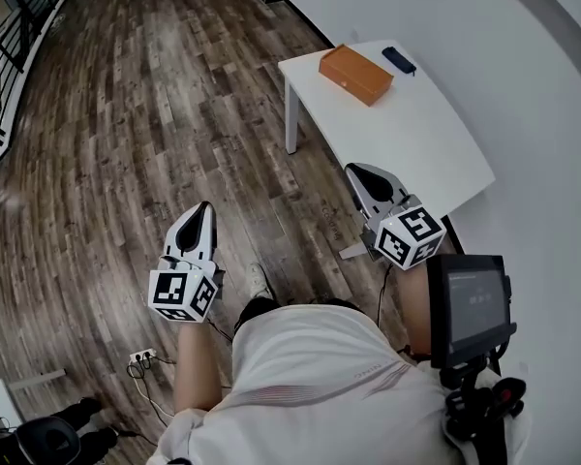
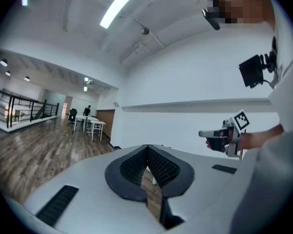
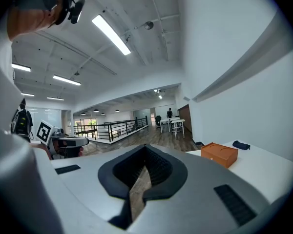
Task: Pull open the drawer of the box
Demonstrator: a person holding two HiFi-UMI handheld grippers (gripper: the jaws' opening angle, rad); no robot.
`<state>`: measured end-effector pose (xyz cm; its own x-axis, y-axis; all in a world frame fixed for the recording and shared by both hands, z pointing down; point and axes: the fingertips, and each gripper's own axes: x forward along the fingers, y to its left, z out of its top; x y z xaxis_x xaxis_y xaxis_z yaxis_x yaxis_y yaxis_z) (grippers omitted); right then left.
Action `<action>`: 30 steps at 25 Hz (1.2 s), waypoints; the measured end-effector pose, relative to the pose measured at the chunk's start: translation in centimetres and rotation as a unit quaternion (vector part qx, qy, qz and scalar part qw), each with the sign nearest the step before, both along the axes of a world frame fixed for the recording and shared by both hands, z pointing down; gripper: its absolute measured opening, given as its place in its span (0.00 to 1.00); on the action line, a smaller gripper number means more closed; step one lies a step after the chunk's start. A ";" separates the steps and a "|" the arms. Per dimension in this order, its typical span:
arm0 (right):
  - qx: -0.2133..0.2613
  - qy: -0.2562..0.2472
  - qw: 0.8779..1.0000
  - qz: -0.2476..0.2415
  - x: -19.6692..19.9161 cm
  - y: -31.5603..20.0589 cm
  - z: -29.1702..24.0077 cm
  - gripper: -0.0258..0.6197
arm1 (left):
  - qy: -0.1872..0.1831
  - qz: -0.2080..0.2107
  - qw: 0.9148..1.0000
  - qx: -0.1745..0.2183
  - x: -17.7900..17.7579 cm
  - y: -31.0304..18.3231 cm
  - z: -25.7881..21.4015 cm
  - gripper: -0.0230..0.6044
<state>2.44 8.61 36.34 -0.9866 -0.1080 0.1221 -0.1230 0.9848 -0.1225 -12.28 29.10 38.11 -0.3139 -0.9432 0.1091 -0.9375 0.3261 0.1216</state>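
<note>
An orange box [image 1: 356, 74] lies flat on the far part of a white table [image 1: 436, 143]; in the right gripper view the orange box [image 3: 219, 154] shows at the right, well beyond the jaws. No open drawer shows on it. My left gripper [image 1: 205, 209] hangs over the wooden floor, far left of the table, shut with nothing between its jaws [image 2: 147, 148]. My right gripper [image 1: 354, 170] hovers near the table's front edge, short of the box, also shut and empty [image 3: 145, 148]. Each gripper sees the other off to its side.
A small dark object [image 1: 399, 59] lies behind the box on the table. A white wall runs along the right. A screen [image 1: 470, 303] is mounted by my right arm. A power strip [image 1: 141, 357] and cables lie on the floor by my feet.
</note>
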 end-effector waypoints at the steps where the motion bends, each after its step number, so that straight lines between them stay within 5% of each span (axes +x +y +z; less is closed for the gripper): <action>1: 0.000 -0.003 1.000 0.006 -1.2 -0.3 -0.1 0.04 | -0.016 0.009 1.000 -0.009 -1.1 -0.7 -0.1 0.05; 8: 0.002 -0.004 0.999 0.053 -7.8 -1.8 0.2 0.04 | -0.023 0.073 0.997 -0.015 -8.4 -4.1 0.0 0.05; 16: -0.005 0.008 0.993 0.117 -10.7 -5.8 1.1 0.04 | 0.001 0.125 0.992 -0.011 -14.4 -9.6 1.2 0.05; 30: -0.042 -0.012 0.972 0.232 -9.0 -23.6 4.6 0.04 | 0.006 0.251 0.967 -0.039 -14.3 -32.6 4.4 0.05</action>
<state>-6.58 -14.98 40.92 -0.8366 -0.5328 0.1275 -0.5478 0.8103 -0.2082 -26.61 -3.49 42.52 0.1823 -0.9653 0.1869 -0.9788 -0.1603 0.1272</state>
